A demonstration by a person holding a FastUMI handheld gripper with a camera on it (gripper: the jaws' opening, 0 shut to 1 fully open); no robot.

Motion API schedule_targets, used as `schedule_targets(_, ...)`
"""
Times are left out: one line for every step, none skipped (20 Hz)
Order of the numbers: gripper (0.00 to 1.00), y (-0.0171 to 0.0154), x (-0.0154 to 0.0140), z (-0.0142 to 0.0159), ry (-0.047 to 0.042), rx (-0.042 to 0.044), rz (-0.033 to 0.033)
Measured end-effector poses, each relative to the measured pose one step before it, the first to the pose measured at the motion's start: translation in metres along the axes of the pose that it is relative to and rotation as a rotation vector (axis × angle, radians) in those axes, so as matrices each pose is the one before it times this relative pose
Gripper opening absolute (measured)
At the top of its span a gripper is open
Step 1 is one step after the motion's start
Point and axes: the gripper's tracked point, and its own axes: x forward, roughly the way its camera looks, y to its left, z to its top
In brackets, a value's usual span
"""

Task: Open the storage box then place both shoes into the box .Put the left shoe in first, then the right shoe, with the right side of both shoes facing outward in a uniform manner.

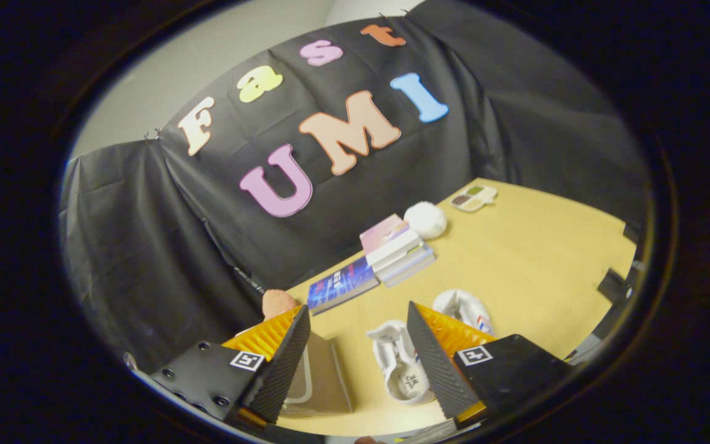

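Observation:
My gripper hangs open above the yellow table, with nothing between its fingers. Below and between the fingers lies a white shoe with its opening facing up. A second white shoe peeks out just behind the right finger, partly hidden by it. The storage box, clear with a brownish front, stands close beside the left finger; whether its door is open I cannot tell.
Beyond the fingers a blue book lies flat next to a stack of books. A white fluffy ball and a small palette-like tray sit farther back. An orange-pink round object pokes up behind the left finger.

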Motion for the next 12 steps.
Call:
schedule_targets(0.97, 0.00307, 0.00346, -0.01706, 0.04025, 0.05498, 0.0231)
schedule_targets(0.97, 0.00249, 0.00262, -0.01608, 0.03688, 0.06394, 0.02497)
schedule_targets(0.97, 0.00449, 0.00404, -0.01544, 0.03707, 0.06834, 0.02457)
schedule_targets(0.98, 0.0019, 0.00408, -0.01594, 0.03783, 0.06766, 0.02272)
schedule_targets(0.98, 0.00272, 0.00403, -0.01432, 0.03764, 0.07064, 0.02302)
schedule_targets(0.98, 0.00567, 0.00376, -0.01371, 0.03776, 0.07164, 0.03382)
schedule_targets(0.99, 0.0026, 0.00668, -0.01107, 0.03234, 0.06708, 0.02309)
schedule_targets(0.99, -0.00331, 0.00957, -0.01004, 0.02481, 0.0564, 0.01035)
schedule_targets(0.98, -0.00431, 0.00721, -0.01024, 0.02405, 0.04198, 0.00309)
schedule_targets(0.98, -0.00684, 0.00428, -0.01118, 0.02285, 0.03296, -0.00073)
schedule_targets(0.98, -0.00604, 0.00469, -0.00885, 0.02236, 0.03102, -0.00227)
schedule_targets(0.98, -0.00689, 0.00454, -0.00896, 0.02081, 0.03234, 0.00111)
